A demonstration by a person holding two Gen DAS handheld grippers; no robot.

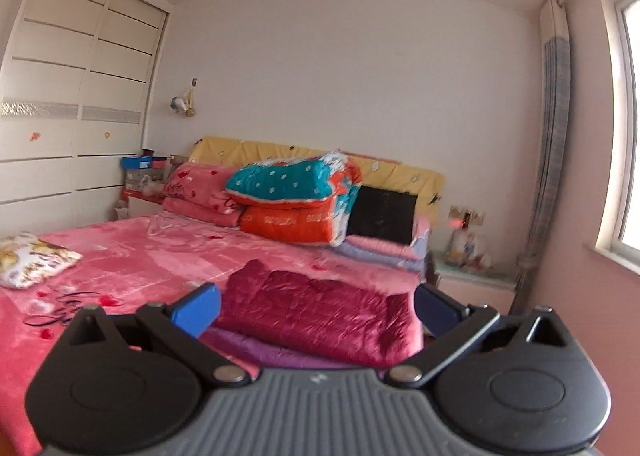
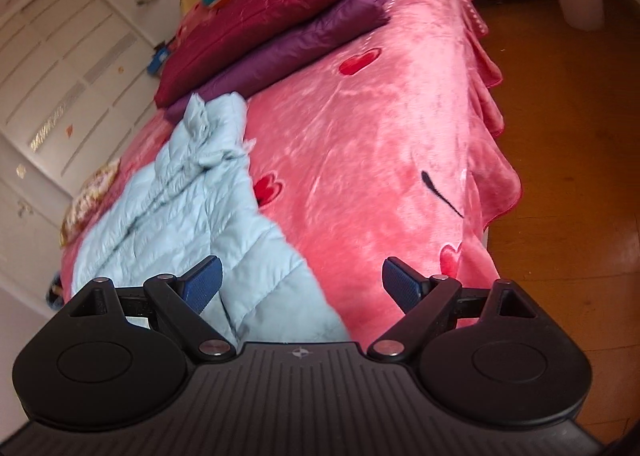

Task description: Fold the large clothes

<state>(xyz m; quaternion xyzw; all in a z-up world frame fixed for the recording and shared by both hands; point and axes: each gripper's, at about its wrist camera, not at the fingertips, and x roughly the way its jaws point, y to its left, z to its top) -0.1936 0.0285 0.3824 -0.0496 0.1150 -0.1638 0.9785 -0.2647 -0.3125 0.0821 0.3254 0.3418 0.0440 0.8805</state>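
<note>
Bed: pink blanket [image 2: 380, 143] with hearts, wardrobe behind.
Jacket: pale blue quilted jacket [image 2: 180, 207], crumpled on near left of bed.
Stack: crimson coat [image 1: 320, 308] over purple coat [image 2: 304, 39], already folded (far end).
Handling: likely light, puffy, slippery; take hem corners.
Tongs: left tongs [image 1: 316, 310] and right tongs [image 2: 302, 284] both released, empty.

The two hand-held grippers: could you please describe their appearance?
The left hand-held gripper and right hand-held gripper match: ribbed dark grey body with a small emblem, rounded black housings, black linkage arms on silver pivots, blue textured fingers. No cables or sleeves show.
</note>
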